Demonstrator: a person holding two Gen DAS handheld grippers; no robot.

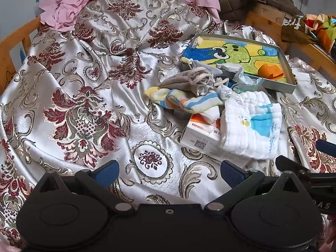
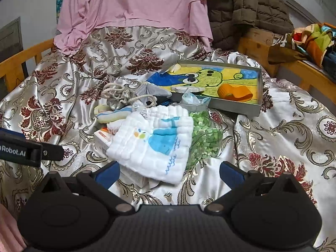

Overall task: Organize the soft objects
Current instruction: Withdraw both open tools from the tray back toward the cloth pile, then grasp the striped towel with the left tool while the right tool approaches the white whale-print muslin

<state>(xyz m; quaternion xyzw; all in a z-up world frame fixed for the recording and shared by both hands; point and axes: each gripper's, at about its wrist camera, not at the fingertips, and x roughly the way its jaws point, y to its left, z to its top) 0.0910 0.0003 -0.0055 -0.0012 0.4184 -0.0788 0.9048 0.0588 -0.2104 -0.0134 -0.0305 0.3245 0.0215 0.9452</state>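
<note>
Left wrist view:
Left gripper [image 1: 169, 173]: released, jaws wide, empty, over bare bedspread [image 1: 88, 79].
Whale cloth [image 1: 252, 126]: off to its right, draped over a carton [image 1: 201, 138]; the striped towel [image 1: 189, 100] shows in full.

Right wrist view:
Right gripper [image 2: 169, 174]: released, empty, just short of the whale cloth [image 2: 155, 142].
Seen only here: green-patterned bag [image 2: 205, 136] tucked under that cloth.
Risk: a deep pinch could snag the bag, or drag the carton [image 2: 103, 136] along.
Tray [image 2: 260, 88]: beyond the heap.
</note>
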